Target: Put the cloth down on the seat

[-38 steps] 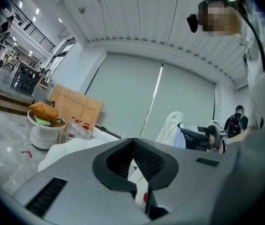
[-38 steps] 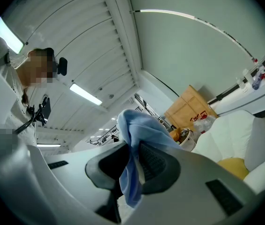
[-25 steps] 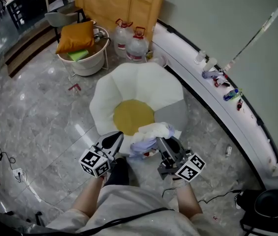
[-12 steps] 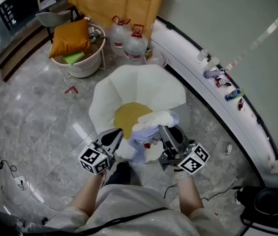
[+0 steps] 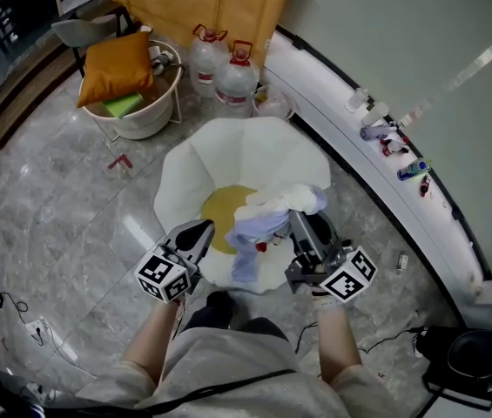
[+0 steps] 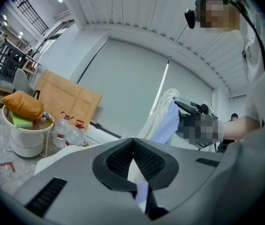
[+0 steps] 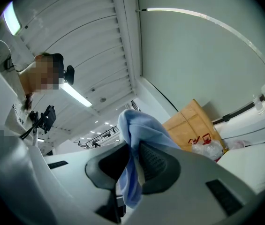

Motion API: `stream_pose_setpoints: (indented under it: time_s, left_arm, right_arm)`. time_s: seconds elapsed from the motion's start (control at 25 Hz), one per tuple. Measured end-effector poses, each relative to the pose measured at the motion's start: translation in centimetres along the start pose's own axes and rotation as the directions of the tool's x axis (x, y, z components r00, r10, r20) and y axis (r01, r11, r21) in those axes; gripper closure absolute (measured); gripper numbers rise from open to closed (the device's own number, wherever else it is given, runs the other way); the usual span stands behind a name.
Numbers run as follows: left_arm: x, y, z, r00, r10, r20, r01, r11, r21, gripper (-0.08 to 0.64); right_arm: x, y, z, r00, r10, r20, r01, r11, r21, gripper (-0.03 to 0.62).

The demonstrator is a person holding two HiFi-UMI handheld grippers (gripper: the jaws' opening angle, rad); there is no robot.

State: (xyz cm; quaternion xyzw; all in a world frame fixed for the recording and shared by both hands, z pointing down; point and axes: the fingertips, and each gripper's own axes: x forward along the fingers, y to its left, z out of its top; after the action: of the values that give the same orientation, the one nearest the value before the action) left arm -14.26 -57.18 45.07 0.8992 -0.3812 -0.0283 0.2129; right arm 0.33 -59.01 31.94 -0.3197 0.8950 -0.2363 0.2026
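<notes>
Light, limp cloth point(image 5: 267, 220) is pinched at a bunched fold by fingers of the right gripper point(image 5: 302, 225) over the seat point(image 5: 228, 159) at frame centre, while the fingers of the left gripper point(image 5: 198, 232) are kept together, empty.

No word, number or brand is being shown legibly in any view. On the cubes of the left gripper point(image 5: 201, 230) and the right gripper point(image 5: 301, 221), only black-and-white square markers are being displayed, without letters or digits. Labels on the jugs point(image 5: 219, 70) and on the small bottles point(image 5: 409, 169) along the ledge point(image 5: 363, 177) are being rendered too small and blurred to be read.
</notes>
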Motion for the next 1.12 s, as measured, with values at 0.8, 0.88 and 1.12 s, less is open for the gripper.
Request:
stream_pose_setpoints:
  time_s: [0.8, 0.88, 1.12]
  left_arm:
    - [4.2, 7.1, -3.9, 0.996, 0.087, -0.020, -0.089, 0.992, -0.090, 0.546]
    - [4.7, 8.5, -4.8, 0.994, 0.105, -0.027, -0.107, 0.990, -0.096, 0.546]
    - [6.5, 12.0, -7.9, 0.989, 0.138, -0.046, -0.143, 0.982, -0.120, 0.546]
  right_arm:
    - [4.6, -8.6, -2.0, 0.999, -0.007, -0.037, 0.010, 0.998, 0.069, 0.512]
    - [4.7, -10.6, -4.1, 0.996, -0.021, -0.082, 0.028, 0.996, 0.079, 0.512]
    - [5.1, -16.6, -9.6, 0.984, -0.069, -0.164, 0.088, 0.990, 0.108, 0.512]
